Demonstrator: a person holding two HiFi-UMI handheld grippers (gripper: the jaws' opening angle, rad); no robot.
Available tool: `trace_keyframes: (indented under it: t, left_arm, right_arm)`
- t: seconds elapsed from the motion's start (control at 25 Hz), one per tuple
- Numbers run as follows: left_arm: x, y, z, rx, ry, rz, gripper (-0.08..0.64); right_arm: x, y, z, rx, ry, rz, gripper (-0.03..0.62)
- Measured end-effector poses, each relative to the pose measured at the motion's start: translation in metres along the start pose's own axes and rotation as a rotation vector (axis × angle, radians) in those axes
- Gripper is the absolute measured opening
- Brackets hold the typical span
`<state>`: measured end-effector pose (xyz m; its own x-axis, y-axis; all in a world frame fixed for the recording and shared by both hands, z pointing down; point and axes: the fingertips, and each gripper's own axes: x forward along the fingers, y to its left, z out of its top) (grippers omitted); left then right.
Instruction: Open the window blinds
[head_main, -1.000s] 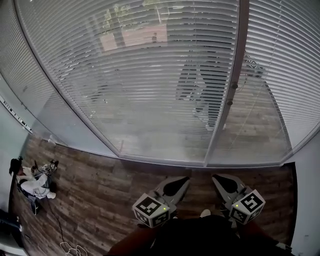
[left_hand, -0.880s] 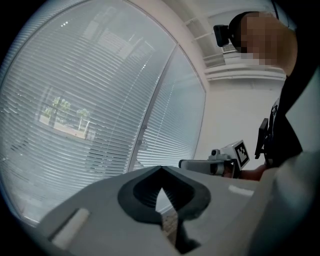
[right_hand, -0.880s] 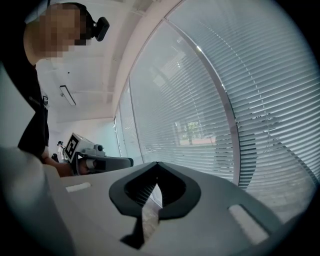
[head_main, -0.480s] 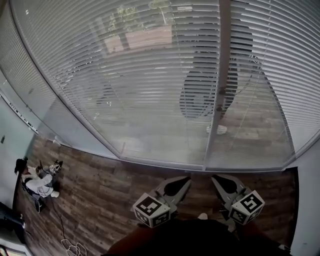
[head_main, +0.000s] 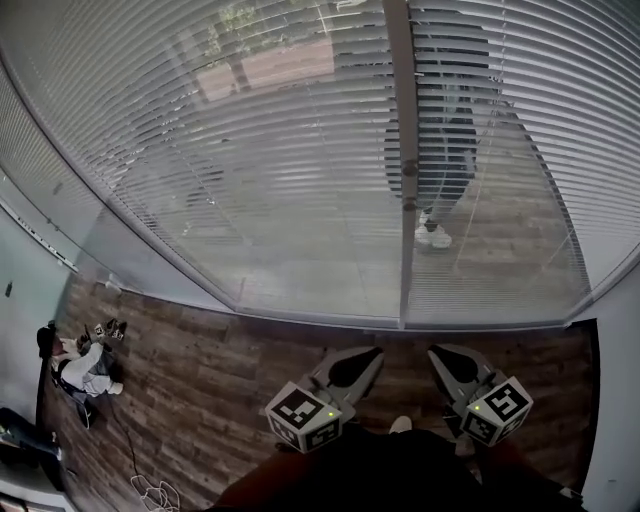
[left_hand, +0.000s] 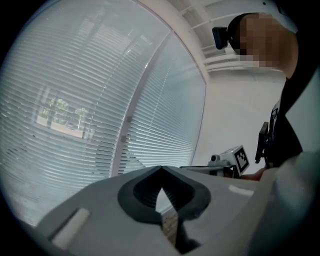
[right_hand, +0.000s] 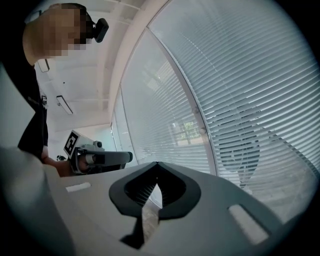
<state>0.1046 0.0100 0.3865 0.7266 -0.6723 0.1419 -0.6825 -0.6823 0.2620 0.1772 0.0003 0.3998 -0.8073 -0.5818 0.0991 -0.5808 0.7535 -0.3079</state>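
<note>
fully lowered white blinds (head_main: 200, 150), slats (head_main: 520, 110) partly see-through

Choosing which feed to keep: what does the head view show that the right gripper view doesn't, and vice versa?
Head view only: a pile of belongings and a white cable on the floor at left. Right gripper view only: the ceiling and the person's head-mounted camera. Both: the lowered blinds, the window post, the left gripper.
</note>
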Motion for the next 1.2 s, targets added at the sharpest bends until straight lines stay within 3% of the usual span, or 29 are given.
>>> trace_keyframes:
  t: [0.24,0.44,0.64,0.88,1.2]
  left_arm:
    - [-0.002,-0.005,-0.025,-0.008,0.035,0.039,0.0]
    - [-0.01,0.008,-0.025,-0.029,0.061,0.068,0.0]
    - [0.0,0.035,-0.023,-0.047,0.052,0.054,0.0]
    - [0.002,0.065,0.015,-0.063,0.045,0.031,0.0]
    - [0.0,0.133,0.011,-0.045,0.024,-0.006,0.0]
  right_arm:
    - [-0.002,-0.001,-0.021,0.027,-0.002,0.039,0.026]
    - [0.013,0.0,-0.025,0.036,0.012,0.053,0.026]
    - [0.036,-0.013,-0.026,0.043,0.031,0.03,0.026]
    - [0.065,-0.014,0.007,0.044,0.047,0.002,0.026]
    - [0.126,-0.021,-0.001,0.03,0.057,-0.035,0.026]
